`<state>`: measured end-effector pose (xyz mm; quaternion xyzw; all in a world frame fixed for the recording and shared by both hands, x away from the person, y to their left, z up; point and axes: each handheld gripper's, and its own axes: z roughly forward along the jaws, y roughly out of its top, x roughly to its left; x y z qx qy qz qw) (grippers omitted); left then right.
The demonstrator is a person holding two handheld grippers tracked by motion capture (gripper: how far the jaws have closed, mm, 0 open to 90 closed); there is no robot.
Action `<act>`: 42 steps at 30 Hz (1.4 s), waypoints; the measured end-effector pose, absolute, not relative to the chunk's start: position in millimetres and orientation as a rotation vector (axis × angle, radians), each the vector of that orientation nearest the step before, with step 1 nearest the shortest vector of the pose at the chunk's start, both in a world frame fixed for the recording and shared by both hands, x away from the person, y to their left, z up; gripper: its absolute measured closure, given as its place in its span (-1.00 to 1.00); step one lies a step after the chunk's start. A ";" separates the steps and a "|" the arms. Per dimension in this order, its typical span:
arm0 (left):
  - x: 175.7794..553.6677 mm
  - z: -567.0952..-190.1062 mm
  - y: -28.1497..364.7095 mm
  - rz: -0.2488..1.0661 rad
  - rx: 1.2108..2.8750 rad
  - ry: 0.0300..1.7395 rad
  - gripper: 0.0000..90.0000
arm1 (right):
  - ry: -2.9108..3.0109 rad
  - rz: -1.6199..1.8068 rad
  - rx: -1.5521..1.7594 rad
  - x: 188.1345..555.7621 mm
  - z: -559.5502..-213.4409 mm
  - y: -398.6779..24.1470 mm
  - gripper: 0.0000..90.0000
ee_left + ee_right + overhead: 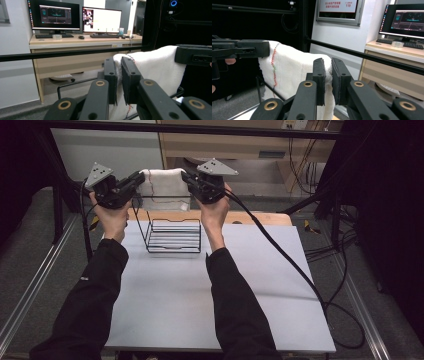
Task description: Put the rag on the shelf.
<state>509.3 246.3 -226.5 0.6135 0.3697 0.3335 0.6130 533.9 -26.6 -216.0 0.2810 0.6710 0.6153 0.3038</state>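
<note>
Now the soft white towel with red stitching (pixel 162 187) is up in the air, above the far side of the black wire rack (pixel 174 236). The left gripper (pixel 138 178) pinches its left top corner tight, and the right gripper (pixel 186 176) pinches its right top corner tight. The towel hangs stretched flat between them. The rack stands on the grey table (pixel 190 295), nearer than the towel. I think the lifting is done; laying the towel over the rack is still left.

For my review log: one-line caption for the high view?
Both grippers hold a white towel stretched above a wire rack.
</note>
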 end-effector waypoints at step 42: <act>475.4 -248.5 257.7 0.715 1.514 0.852 0.78 | 1.888 1.599 0.648 494.3 -237.6 -27.8 0.81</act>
